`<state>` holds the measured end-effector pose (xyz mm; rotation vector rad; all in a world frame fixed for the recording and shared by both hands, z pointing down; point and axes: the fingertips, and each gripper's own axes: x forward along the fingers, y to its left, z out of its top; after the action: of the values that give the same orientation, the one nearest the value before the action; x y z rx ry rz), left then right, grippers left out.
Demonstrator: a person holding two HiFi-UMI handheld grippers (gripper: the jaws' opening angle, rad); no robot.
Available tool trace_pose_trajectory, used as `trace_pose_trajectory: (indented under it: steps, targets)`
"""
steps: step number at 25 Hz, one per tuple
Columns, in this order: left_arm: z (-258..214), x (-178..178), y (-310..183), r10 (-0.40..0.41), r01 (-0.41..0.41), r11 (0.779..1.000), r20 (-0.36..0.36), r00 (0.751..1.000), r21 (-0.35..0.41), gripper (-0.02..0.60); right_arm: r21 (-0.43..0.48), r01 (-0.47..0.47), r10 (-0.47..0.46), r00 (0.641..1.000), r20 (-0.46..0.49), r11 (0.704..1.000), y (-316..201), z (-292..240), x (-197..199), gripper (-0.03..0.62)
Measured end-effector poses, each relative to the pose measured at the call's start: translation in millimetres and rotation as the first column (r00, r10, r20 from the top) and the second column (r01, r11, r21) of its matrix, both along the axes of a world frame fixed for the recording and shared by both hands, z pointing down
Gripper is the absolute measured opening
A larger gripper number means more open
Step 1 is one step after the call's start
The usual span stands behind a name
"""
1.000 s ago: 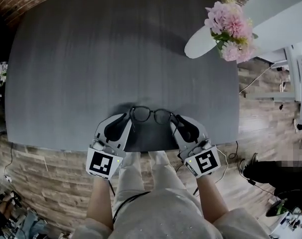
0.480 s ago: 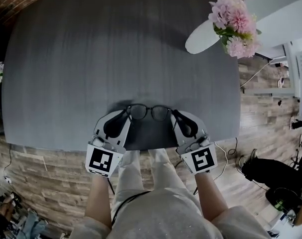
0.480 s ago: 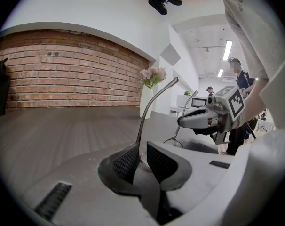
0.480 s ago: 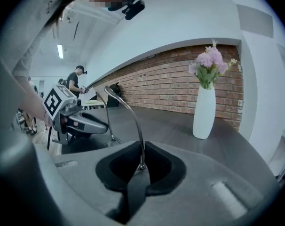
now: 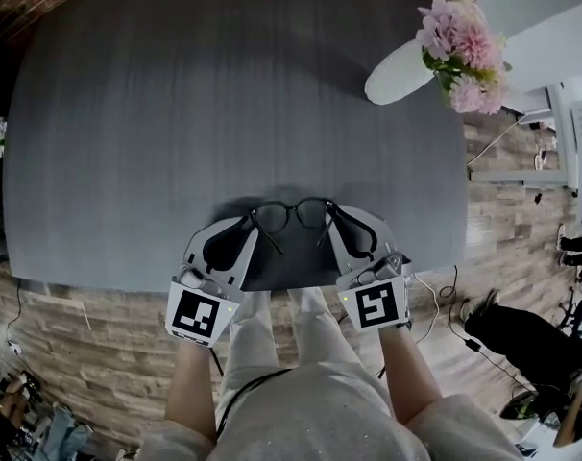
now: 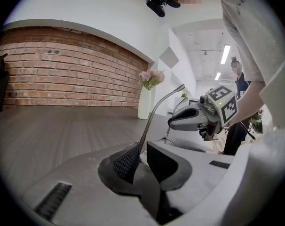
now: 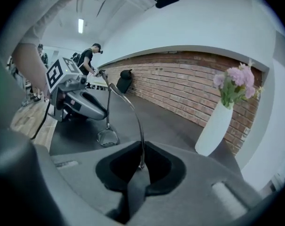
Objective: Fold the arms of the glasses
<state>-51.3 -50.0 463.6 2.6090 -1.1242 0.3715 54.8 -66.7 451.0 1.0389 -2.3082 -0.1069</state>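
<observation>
Black glasses (image 5: pixel 291 215) | left gripper (image 6: pixel 142 155) seemingly clamped on left arm (image 6: pixel 149 116) | right gripper (image 7: pixel 141 163) jaws closing on right arm (image 7: pixel 141 126) tip | fold inward slowly, frame steady

A large dark grey table (image 5: pixel 224 113) with rounded corners fills the middle of the room. It stands on a floor (image 5: pixel 89 344) of pale wood-look planks that shows along the table's near and right edges, where thin cables (image 5: pixel 449 301) trail. At the table's far right corner stands a white vase (image 5: pixel 399 73) of pink flowers (image 5: pixel 464 51); beyond the table's far side a red brick wall (image 6: pixel 62 74) runs under a white upper wall (image 6: pixel 86 8), and past the table's right end long ceiling lights (image 6: pixel 225 54) glow.
</observation>
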Motion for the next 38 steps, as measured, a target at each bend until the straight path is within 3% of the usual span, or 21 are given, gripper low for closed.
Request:
trace_pose_trajectory:
  steps: [8, 15, 25, 32, 36, 38]
  targets:
    - [-3, -3, 5, 0.018, -0.018, 1.000, -0.011, 1.000, 0.010, 0.046, 0.059, 0.109, -0.097, 0.979, -0.179, 0.992, 1, 8, -22, 0.018]
    - [-6, -1, 13, 0.046, -0.045, 0.998, -0.025, 0.999, 0.036, 0.046, 0.098, 0.178, -0.139, 0.938, -0.318, 0.979, 3, 17, -33, 0.018]
    - [-7, -3, 24, 0.072, -0.070, 0.996, -0.038, 0.997, 0.046, 0.046, 0.135, 0.336, -0.220, 0.820, -0.528, 0.932, 10, 31, -46, 0.020]
    - [-7, -4, 26, 0.088, -0.086, 0.994, -0.026, 0.996, 0.065, 0.046, 0.137, 0.416, -0.253, 0.747, -0.615, 0.899, 13, 37, -56, 0.020]
    - [-7, -3, 26, 0.088, -0.086, 0.994, -0.025, 0.996, 0.064, 0.046, 0.127, 0.460, -0.259, 0.684, -0.682, 0.879, 18, 48, -54, 0.025]
    - [-7, -3, 26, 0.083, -0.082, 0.995, -0.029, 0.996, 0.058, 0.046, 0.127, 0.468, -0.260, 0.673, -0.692, 0.874, 18, 50, -55, 0.025]
